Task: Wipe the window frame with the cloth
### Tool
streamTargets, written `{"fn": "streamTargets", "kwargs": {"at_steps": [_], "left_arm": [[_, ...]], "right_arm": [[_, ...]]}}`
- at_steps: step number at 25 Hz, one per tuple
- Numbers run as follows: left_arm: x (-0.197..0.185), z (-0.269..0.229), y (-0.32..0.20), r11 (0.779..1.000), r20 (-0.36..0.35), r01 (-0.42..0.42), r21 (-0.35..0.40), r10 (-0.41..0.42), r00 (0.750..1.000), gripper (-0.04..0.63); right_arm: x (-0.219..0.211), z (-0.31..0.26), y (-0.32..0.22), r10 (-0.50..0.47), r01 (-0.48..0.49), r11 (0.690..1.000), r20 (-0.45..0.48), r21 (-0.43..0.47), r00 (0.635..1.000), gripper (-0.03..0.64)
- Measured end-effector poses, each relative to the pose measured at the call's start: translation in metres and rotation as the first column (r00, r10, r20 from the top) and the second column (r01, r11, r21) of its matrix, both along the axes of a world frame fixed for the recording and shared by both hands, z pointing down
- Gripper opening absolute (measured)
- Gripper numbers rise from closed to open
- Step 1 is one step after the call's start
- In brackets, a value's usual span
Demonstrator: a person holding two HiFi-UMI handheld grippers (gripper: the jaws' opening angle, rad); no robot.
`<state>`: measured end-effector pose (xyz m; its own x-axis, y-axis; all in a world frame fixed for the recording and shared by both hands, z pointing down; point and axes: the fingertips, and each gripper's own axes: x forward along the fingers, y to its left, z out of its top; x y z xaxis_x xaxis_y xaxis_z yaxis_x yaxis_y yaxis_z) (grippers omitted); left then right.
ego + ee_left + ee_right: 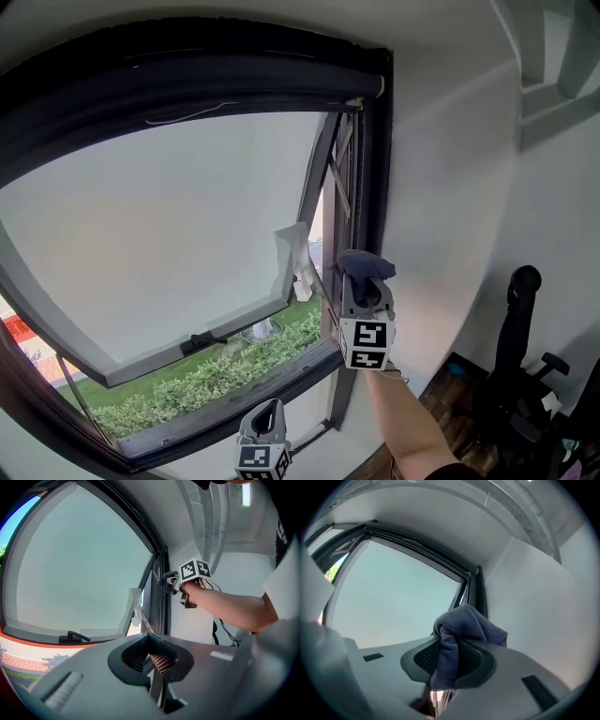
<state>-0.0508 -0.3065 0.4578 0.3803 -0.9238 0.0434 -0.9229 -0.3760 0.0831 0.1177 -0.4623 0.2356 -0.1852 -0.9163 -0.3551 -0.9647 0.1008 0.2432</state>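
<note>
While the window stands open with its sash (159,234) tilted outward, the right gripper (364,283) is raised to the dark upright of the window frame (377,169) on the right side. Its fingers are clenched on a blue-grey cloth (366,265), which is bunched so that a rounded wad sticks out beyond the fingertips. I think it is held like this so that soft fabric meets the metal and not the hard plastic. In the head view the cloth lies over the inner edge of that upright, about halfway up and just beside the slanted stay arm (339,192), but I cannot tell whether it already presses on the frame. The forearm (405,422) reaches up from below, which would suit a stroke along the upright. The left gripper (265,424) hangs low, near the bottom rail and well apart from the cloth. Its fingers are closed together with nothing between them, so it seems to be only waiting. A loose white strip (292,253) hangs at the corner of the sash, close to the stay arm, and the cloth could catch on either one.
</note>
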Motion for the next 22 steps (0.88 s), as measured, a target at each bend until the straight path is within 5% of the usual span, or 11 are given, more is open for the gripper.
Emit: {"fn": "streamTargets", "kwargs": {"at_steps": [11, 22], "left_arm": [[-0.005, 0.002, -0.017, 1.000, -0.011, 0.014, -0.002, -0.014, 1.000, 0.009], [-0.008, 0.000, -0.026, 1.000, -0.016, 0.027, 0.003, -0.027, 1.000, 0.009]], "right_arm": [[-0.012, -0.021, -0.031, -0.013, 0.014, 1.000, -0.064, 0.009, 0.998, 0.077], [-0.001, -0.027, -0.069, 0.035, -0.037, 0.998, -0.029, -0.053, 0.999, 0.077]]}}
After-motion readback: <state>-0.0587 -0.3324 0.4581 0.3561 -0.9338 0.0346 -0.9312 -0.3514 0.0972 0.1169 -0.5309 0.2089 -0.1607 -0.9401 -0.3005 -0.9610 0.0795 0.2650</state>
